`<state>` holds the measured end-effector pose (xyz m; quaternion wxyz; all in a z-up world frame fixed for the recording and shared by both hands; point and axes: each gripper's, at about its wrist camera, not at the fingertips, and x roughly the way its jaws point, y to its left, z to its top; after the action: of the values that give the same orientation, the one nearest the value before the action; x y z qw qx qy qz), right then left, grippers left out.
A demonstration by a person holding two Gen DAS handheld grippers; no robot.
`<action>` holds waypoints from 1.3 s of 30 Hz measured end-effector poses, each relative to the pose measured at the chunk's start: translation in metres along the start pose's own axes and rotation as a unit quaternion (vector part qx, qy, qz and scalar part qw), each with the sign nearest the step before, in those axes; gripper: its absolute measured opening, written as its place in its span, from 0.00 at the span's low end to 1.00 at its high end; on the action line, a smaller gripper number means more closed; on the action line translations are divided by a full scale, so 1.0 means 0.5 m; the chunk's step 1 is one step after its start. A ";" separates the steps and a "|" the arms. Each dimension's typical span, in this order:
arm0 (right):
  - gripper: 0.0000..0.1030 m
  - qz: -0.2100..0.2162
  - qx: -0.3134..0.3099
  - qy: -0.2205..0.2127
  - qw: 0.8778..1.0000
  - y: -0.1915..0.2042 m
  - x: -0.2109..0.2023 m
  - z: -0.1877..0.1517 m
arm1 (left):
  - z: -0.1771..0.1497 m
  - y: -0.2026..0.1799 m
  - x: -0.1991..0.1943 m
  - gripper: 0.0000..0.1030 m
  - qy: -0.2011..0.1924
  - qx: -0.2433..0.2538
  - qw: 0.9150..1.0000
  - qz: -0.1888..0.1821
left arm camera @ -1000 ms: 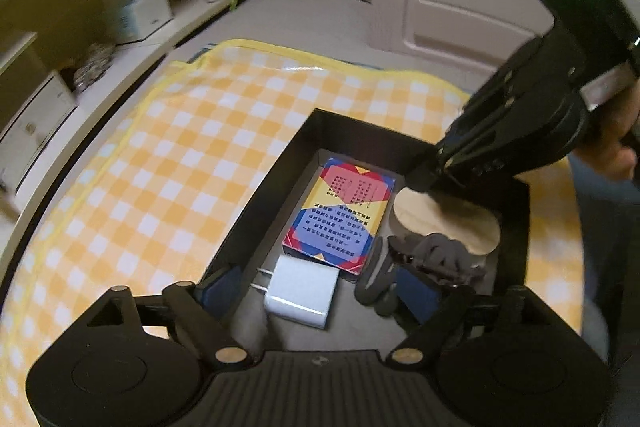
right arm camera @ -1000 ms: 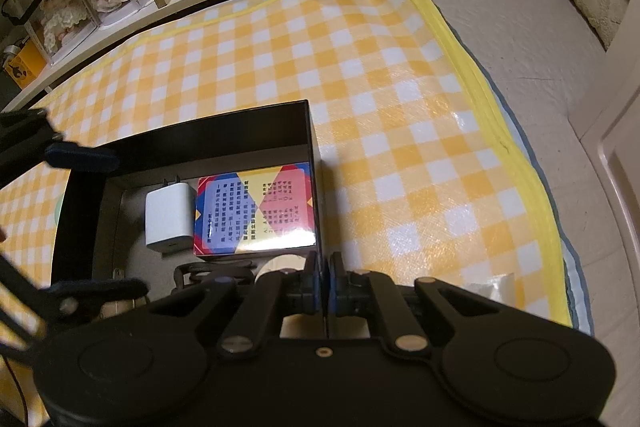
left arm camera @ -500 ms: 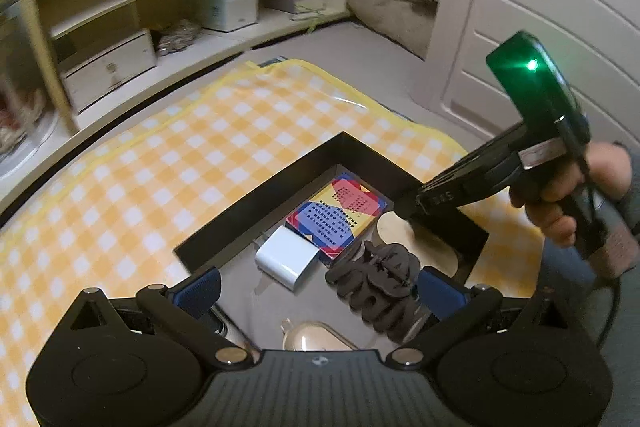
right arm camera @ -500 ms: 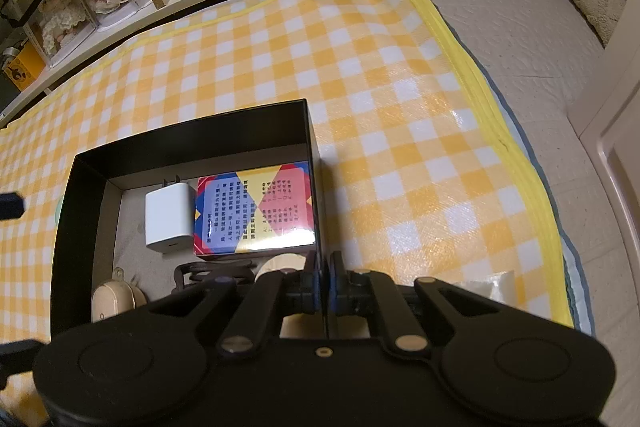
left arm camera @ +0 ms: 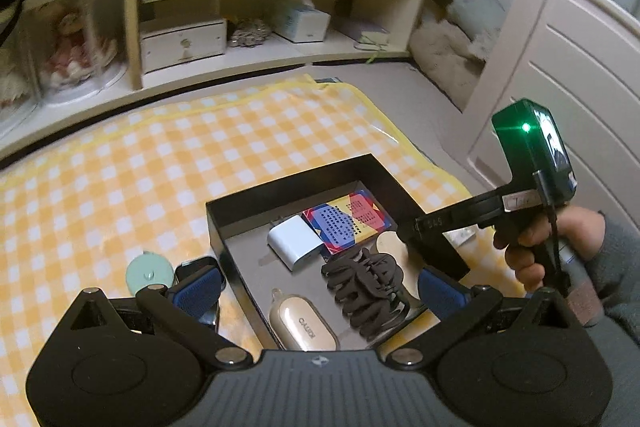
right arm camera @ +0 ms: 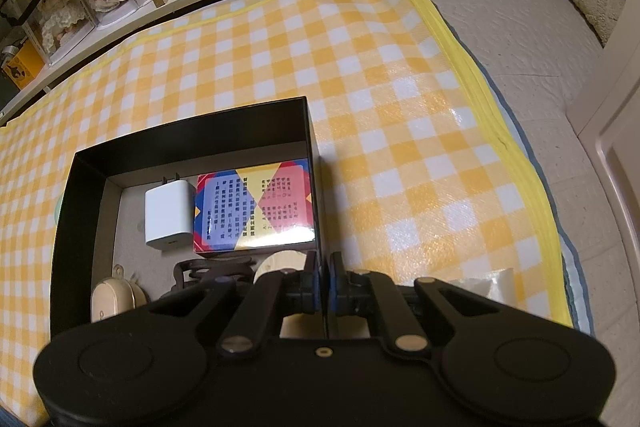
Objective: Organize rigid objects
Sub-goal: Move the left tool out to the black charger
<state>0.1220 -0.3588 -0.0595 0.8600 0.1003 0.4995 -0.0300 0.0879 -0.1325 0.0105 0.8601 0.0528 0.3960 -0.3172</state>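
Left tongs (left arm camera: 318, 291) gape above the black box (left arm camera: 288, 174); right tongs (right arm camera: 326, 287) clamp its wall.

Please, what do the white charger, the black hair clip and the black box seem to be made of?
Charger: probably hard plastic, smooth with a soft sheen. Hair clip: likely matte plastic, its curved teeth look moulded. Box: maybe stiff cardboard, judging by thin, flat, dull walls with sharp corners.

Black box (right arm camera: 188, 135) on yellow-and-white checked mat (right arm camera: 400, 107).
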 end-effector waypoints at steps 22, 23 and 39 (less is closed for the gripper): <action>0.05 -0.003 -0.001 0.001 1.000 0.005 0.001 0.001 | -0.039 0.078 -0.011 1.00 -0.033 -0.083 0.996 0.027; 0.05 -0.003 -0.001 0.001 1.000 0.005 0.001 0.001 | -0.041 0.084 -0.010 1.00 -0.034 -0.083 0.995 0.031; 0.05 0.000 0.001 0.002 1.000 0.001 0.003 0.003 | -0.053 0.215 0.070 0.78 0.043 -0.079 0.994 0.062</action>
<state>0.1242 -0.3588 -0.0600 0.8590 0.1011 0.5011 -0.0297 0.1510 -0.0558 -0.0499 0.8617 0.0225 0.4527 -0.2280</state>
